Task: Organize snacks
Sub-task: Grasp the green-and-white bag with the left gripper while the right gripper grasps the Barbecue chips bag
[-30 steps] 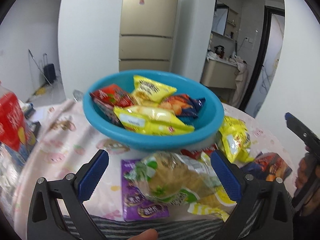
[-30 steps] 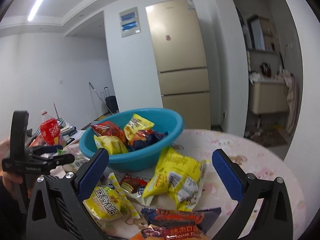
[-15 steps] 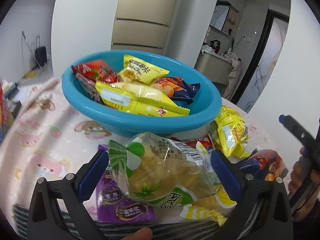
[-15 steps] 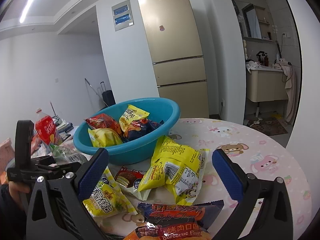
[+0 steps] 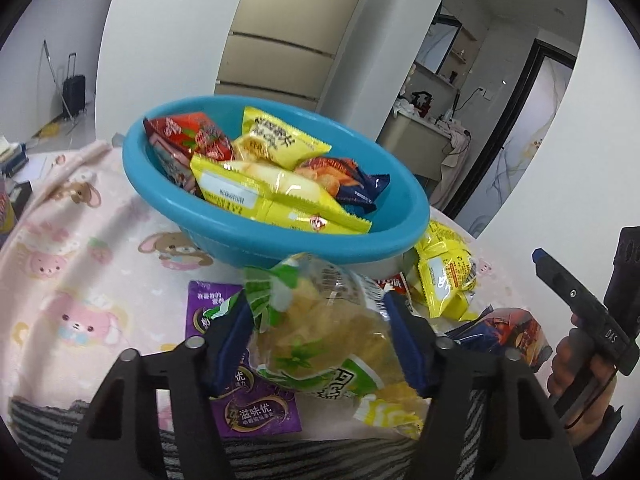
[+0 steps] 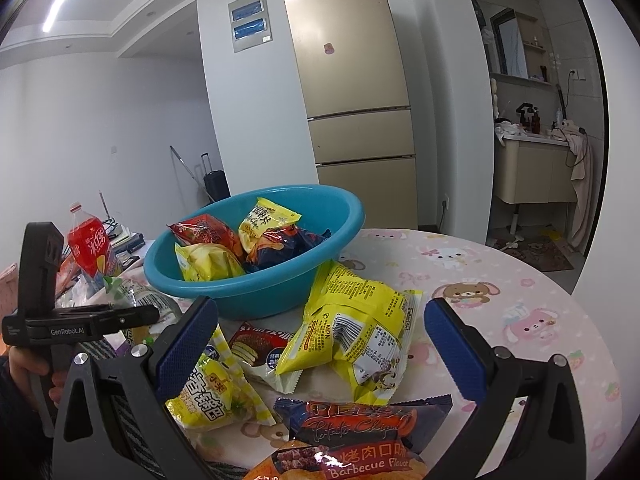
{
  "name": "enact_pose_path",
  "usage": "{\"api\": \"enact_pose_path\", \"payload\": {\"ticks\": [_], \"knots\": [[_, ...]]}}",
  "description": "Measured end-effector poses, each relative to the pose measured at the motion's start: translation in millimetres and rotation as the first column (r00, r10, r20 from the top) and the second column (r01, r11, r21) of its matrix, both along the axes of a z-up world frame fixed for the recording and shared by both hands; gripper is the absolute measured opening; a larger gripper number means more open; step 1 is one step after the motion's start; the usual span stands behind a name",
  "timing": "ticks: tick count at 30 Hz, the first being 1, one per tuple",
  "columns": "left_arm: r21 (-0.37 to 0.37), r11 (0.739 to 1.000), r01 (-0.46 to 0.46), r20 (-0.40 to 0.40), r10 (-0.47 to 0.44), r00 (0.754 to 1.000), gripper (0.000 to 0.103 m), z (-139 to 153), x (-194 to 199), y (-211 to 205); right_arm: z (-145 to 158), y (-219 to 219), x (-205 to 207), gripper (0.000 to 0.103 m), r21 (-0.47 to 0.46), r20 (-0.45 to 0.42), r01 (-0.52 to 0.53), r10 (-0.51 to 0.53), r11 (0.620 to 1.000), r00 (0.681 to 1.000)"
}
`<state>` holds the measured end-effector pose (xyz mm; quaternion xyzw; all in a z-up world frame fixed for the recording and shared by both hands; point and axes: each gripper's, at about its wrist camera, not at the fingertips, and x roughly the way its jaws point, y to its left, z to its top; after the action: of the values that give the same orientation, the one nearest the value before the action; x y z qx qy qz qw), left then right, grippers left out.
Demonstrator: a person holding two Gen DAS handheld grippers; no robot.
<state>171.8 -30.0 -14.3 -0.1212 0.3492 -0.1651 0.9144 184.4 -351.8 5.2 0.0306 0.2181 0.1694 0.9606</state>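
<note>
Now the left hand-held gripper [image 5: 320,332] is closing, pads pinching the green chip bag [image 5: 320,340] between them.

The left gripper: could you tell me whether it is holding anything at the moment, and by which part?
The left gripper is closing on the clear green-and-yellow snack bag, pads pressing its two sides across the middle.

left gripper [image 5: 320,336] — black frame, silver screws | fingers [image 5: 404,344] blue | sleeve perhaps dark
</note>
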Motion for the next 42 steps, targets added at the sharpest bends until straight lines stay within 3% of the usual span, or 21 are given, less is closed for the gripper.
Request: {"api": "enact_pose_path", "payload": {"ticks": [12, 16, 21, 24, 28, 35, 41, 42], "knots": [[-0.035, 0.999, -0.026, 0.076, 0.028, 0.997, 0.063, 15.9, -20.0, 12.9, -8.0, -22.1, -34.4, 0.103, 0.032, 0.064, 0.035, -0.037, 0.999, 0.997], [-0.022, 0.999, -0.042, 0.114, 0.044, 0.992, 0.063, 21.9, -29.2, 15.5, -18.9, -23.5, -50.3, 0.103, -0.020, 0.078, 0.054, -0.052, 0.998, 0.996], [-0.020, 0.999, -0.043, 0.141, 0.045, 0.989, 0.063, 26.4, -36.9, 16.8, -18.0, -26.8, -60.9, 0.103, 0.010, 0.104, 0.048, -0.049, 0.999, 0.993], [-0.018, 0.999, -0.039, 0.145, 0.041, 0.989, 0.063, 27.5, -37.9, 16.3, -26.7, -23.6, -50.4, 0.103, 0.010, 0.004, 0.021, -0.021, 1.000, 1.000], [-0.023, 0.999, -0.037, 0.143, 0.040, 0.989, 0.063, 27.5, -38.2, 15.9, -42.8, -12.9, -38.6, 0.103, -0.070, -0.135, 0.040, -0.049, 0.997, 0.990], [-0.028, 0.999, -0.035, 0.146, 0.039, 0.989, 0.063, 28.3, -39.6, 15.9, -62.1, -25.4, -21.3, 0.103, -0.044, -0.251, 0.072, -0.081, 0.996, 0.965], [-0.024, 0.999, -0.038, 0.141, 0.041, 0.989, 0.063, 29.4, -39.2, 15.6, -74.1, -7.0, -12.8, 0.103, -0.156, -0.301, 0.062, -0.107, 0.986, 0.948], [-0.024, 0.999, -0.040, 0.141, 0.043, 0.989, 0.063, 29.4, -39.3, 15.5, -73.7, -6.8, -14.0, 0.099, -0.159, -0.295, 0.063, -0.109, 0.985, 0.949]]}}
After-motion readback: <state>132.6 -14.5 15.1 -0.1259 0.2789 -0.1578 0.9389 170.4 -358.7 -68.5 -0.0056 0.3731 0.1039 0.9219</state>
